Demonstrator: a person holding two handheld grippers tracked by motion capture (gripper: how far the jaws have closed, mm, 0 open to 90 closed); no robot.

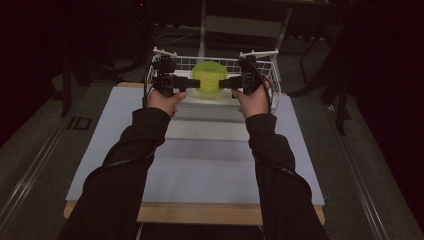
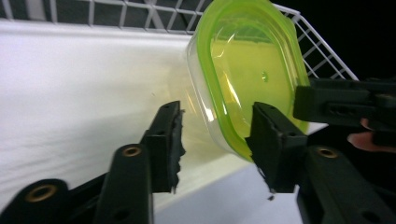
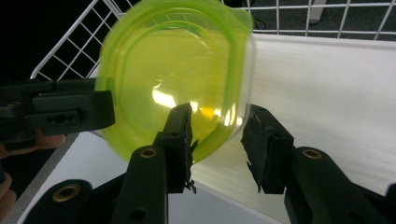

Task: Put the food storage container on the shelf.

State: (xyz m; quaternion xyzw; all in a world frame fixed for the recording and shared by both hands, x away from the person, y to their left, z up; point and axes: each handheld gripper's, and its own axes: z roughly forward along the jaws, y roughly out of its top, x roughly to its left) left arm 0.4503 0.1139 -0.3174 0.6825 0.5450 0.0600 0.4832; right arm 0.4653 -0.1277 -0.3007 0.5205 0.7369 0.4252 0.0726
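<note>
left gripper (image 2: 215,140): jaws apart around green-lidded container (image 2: 247,70) edge, not clamped | right gripper (image 3: 218,140): jaws apart astride opposite rim | container: upright on edge between both grippers, over white basket (image 1: 260,62) at table (image 1: 210,160) far end

Both sleeves (image 1: 125,170) are black, long and loose, creased along the forearm, ending at bare hands. The left gripper (image 1: 192,84) is all black, boxy, with a black cable (image 1: 148,82) looping beside it. Its jaws carry brass-ringed screw holes and ragged-edged black pads (image 2: 173,140). The right gripper (image 1: 226,83) matches.
</note>
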